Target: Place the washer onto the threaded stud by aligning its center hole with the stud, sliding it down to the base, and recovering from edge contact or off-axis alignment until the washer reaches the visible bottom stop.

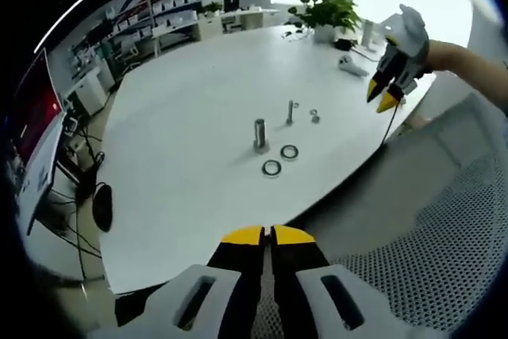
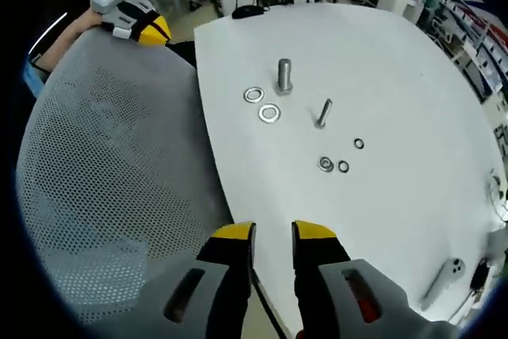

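Left tongs (image 1: 267, 234) sit with their yellow tips pressed together, nothing between them, held off the near edge of the white tabletop (image 1: 182, 196). Well ahead of them stands the thick threaded stud (image 1: 259, 133), upright, with two large washers (image 1: 271, 167) lying flat just in front of it, on the side nearer the tongs. Beyond stands a thinner bolt (image 1: 290, 111) with small washers (image 1: 314, 116) beside it. Farther ahead a potted plant (image 1: 325, 13) stands at the far edge, and the right tongs (image 1: 381, 94) hang over the right edge, tips close together. Grey mesh chair back (image 1: 444, 236) lies to the right

Right tongs (image 2: 272, 234) show a narrow gap between the tips, holding nothing, at the tabletop's near edge. Stud (image 2: 284, 75) is ahead with both large washers (image 2: 269, 113) just left of it, the bolt (image 2: 323, 113) and small washers (image 2: 342, 167) closer in. Mesh chair (image 2: 103, 196) spreads left of the tongs; left tongs (image 2: 151, 31) show beyond it. No writing is readable
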The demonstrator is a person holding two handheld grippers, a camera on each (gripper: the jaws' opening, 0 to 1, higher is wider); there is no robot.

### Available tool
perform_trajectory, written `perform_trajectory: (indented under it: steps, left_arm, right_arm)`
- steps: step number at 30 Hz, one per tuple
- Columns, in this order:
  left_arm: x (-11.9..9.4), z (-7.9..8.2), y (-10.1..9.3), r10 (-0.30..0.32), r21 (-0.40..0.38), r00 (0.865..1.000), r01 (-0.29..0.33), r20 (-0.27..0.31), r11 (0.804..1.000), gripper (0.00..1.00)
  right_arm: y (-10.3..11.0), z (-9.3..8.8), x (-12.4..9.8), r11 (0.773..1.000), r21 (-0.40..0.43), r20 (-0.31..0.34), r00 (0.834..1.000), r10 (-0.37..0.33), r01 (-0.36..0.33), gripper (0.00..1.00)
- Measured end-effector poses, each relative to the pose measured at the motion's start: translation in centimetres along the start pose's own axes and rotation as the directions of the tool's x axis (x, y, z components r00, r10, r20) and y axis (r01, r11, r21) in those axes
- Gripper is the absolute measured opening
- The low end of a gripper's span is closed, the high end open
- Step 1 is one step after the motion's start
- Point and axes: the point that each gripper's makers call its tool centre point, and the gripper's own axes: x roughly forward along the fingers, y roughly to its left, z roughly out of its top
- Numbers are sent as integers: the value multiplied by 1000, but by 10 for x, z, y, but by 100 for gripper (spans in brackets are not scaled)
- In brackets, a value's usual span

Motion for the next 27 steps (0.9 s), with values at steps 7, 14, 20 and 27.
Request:
perform_trajectory:
  steps: [7,14,20,27]
  left_arm:
    - [0,-1,-1,-11,0,1000,11,-6,1000,1]
    - [1,-5,-3,-19,4,999,19,-27,1000,3]
    - [1,-5,-2,-10,0,1000,10,-21,1000,2]
    - [1,-3,-1,-8,-1,1000,8,-13,1000,2]
  right_arm:
    - [-9,14,13,1000,-14,24,1000,-19,19,20]
    - [-9,32,33,995,-97,25,1000,-5,7,20]
    - [-21,40,47,996,-92,36,999,2,1,20]
    - [-38,48,58,1000,5,65,998,10,-10,20]
